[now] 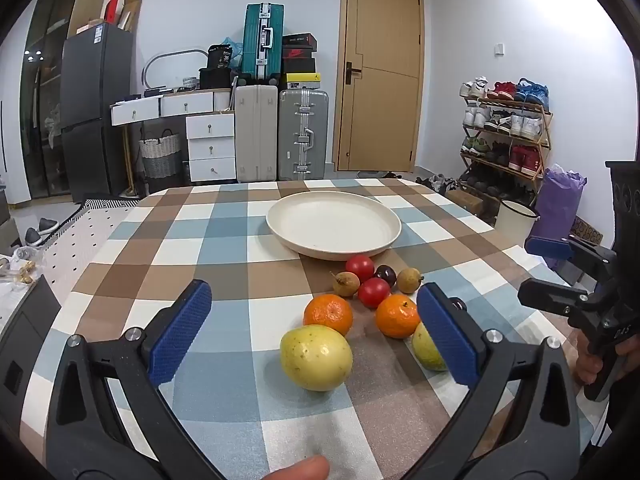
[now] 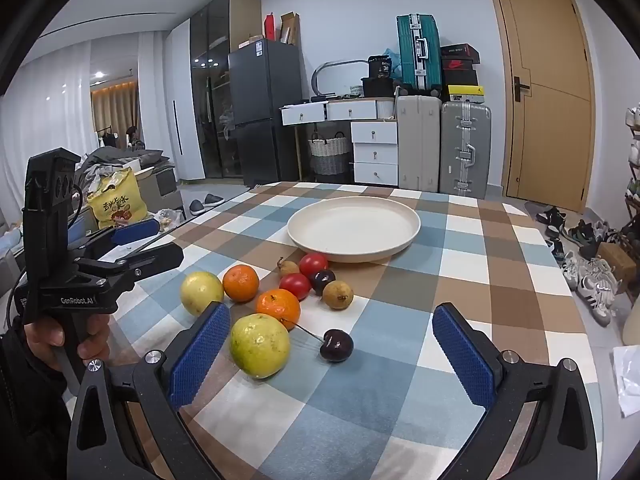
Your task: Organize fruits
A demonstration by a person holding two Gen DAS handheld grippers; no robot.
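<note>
nothing placed yet: round cream plate on checked-cloth bench bare. loose cluster of guavas, oranges, tomatoes, cherries just before plate, all left to move. left gripper and right gripper wide, holding nothing.

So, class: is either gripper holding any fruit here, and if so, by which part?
Nothing is held. The left gripper and right gripper are both open above the table, touching no fruit.
</note>
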